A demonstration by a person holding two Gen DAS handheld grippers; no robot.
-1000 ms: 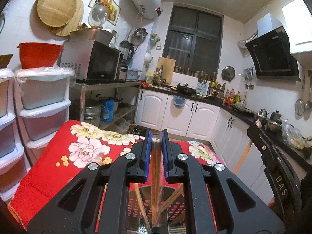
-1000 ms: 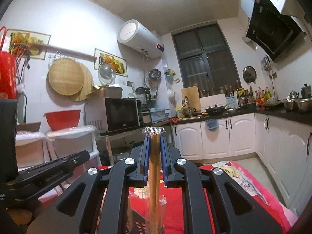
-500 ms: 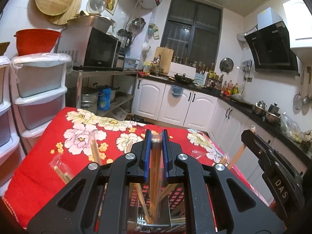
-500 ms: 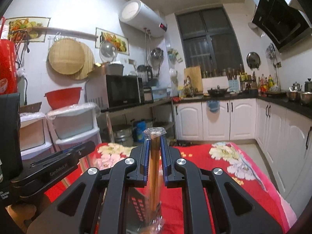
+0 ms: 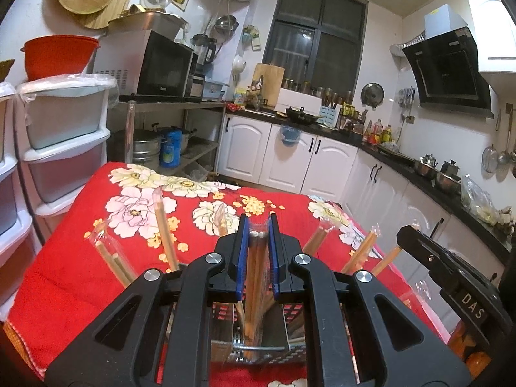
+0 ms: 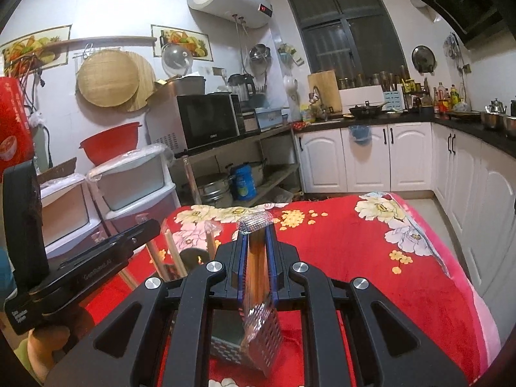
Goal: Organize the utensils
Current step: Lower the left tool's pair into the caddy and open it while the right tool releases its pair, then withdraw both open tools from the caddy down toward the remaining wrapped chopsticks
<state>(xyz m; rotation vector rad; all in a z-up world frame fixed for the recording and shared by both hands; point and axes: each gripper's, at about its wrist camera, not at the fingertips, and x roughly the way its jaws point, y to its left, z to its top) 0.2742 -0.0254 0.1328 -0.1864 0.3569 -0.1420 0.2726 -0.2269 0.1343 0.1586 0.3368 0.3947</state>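
Red cloth with a flower print (image 5: 80,277) covers the tabletop in a small kitchen, with white cabinets (image 5: 290,164) along the far wall beyond it. On the cloth stands a perforated metal holder (image 5: 258,345), square-sided, and it serves as the landmark for everything else. The left tongs (image 5: 258,254) hover right above the holder, their blue pads clamped on a plastic-wrapped pair of wooden chopsticks (image 5: 256,277) whose lower end reaches down inside the holder. Around that pair, several more wrapped chopsticks (image 5: 164,232) already stand in the holder, leaning outward to its left and right sides. In the right wrist view the same holder (image 6: 267,338) sits just below the right tongs (image 6: 256,258), which are pressed together on another wrapped pair of chopsticks (image 6: 254,264); its crinkled wrapper end sticks up above the pads and the lower end hangs at the holder's rim, though whether it has entered the holder cannot be told. Left of the holder in that view, the other handheld tool's black body (image 6: 80,274) reaches over the cloth. A microwave (image 5: 154,67) sits on a shelf far behind the holder.
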